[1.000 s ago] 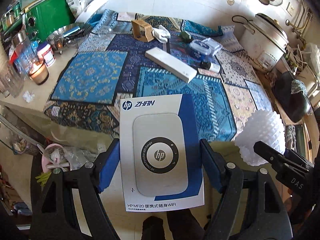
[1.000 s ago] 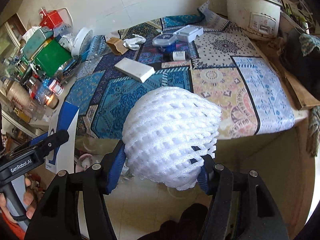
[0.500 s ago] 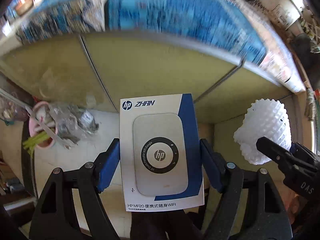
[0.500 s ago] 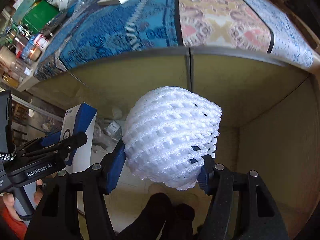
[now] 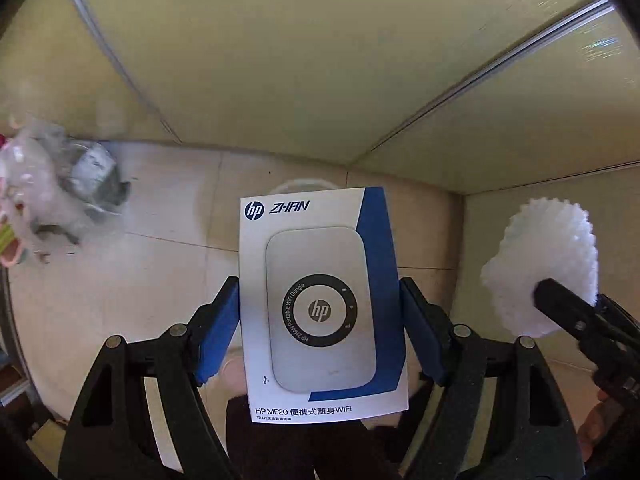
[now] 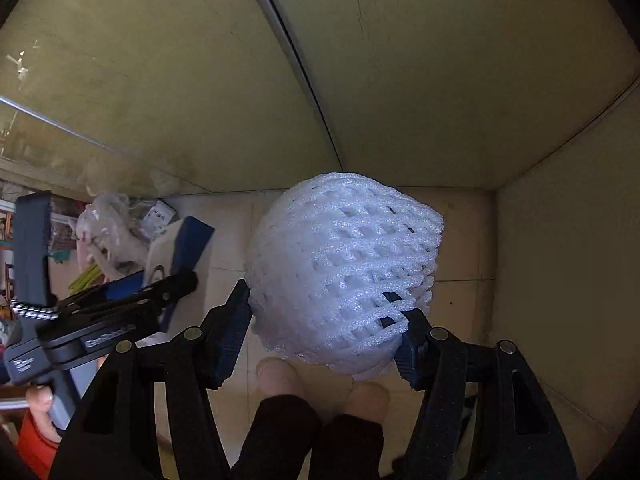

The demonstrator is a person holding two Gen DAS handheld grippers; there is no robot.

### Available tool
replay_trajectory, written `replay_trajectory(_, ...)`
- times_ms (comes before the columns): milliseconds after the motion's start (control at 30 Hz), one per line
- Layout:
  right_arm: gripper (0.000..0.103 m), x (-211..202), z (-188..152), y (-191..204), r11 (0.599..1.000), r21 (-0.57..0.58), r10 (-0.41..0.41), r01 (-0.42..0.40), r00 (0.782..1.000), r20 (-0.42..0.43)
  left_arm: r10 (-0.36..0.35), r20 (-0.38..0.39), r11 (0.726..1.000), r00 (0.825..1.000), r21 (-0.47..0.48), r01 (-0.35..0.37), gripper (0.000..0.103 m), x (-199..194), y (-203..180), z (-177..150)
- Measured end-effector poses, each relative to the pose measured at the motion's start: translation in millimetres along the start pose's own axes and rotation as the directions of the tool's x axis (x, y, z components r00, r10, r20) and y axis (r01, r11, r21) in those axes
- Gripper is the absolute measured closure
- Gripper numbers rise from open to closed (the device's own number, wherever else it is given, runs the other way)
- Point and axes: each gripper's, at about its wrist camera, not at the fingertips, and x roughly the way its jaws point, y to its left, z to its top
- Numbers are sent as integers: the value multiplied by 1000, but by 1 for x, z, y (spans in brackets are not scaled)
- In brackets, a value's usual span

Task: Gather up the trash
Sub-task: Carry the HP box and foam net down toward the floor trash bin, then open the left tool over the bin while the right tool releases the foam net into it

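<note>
Between left claw [image 5: 320,328] pads: HP box [image 5: 320,304], long axis fwd.

The left gripper [image 5: 320,334] is holding a white-and-blue cardboard HP box [image 5: 320,304] above the beige tiled floor [image 5: 120,280]. Just to its right, the right gripper [image 6: 324,344] is holding a white foam fruit net [image 6: 344,276]. A crumpled clear plastic bag [image 5: 52,196] is lying to the left, before the olive-yellow cabinet doors [image 5: 280,60].
</note>
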Motion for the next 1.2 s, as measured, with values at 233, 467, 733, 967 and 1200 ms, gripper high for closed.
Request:
replay_trajectory(233, 43, 86, -4, -11, 999, 23, 22, -22, 1000, -1, -57, -71, 997, 996, -48, 54, 27, 128, 29, 8)
replay_trajectory(467, 43, 138, -13, -14, 999, 10, 36, -36, 999, -15, -108, -109, 988, 988, -126, 94, 27, 203, 54, 10)
replay_trajectory(733, 43, 157, -17, -6, 997, -29, 65, -67, 997, -45, -131, -52, 981, 990, -154, 122, 26, 197, 65, 8)
replay_trajectory(967, 41, 177, -18, 15, 993, -63, 98, -102, 993, -63, -23, 68, 994, 997, -109, 30, 25, 146, 75, 3)
replay_trajectory(1200, 29, 201, -8, 13, 989, -41, 134, -139, 984, -118, 62, 109, 997, 992, -60, -55, 26, 121, 94, 2)
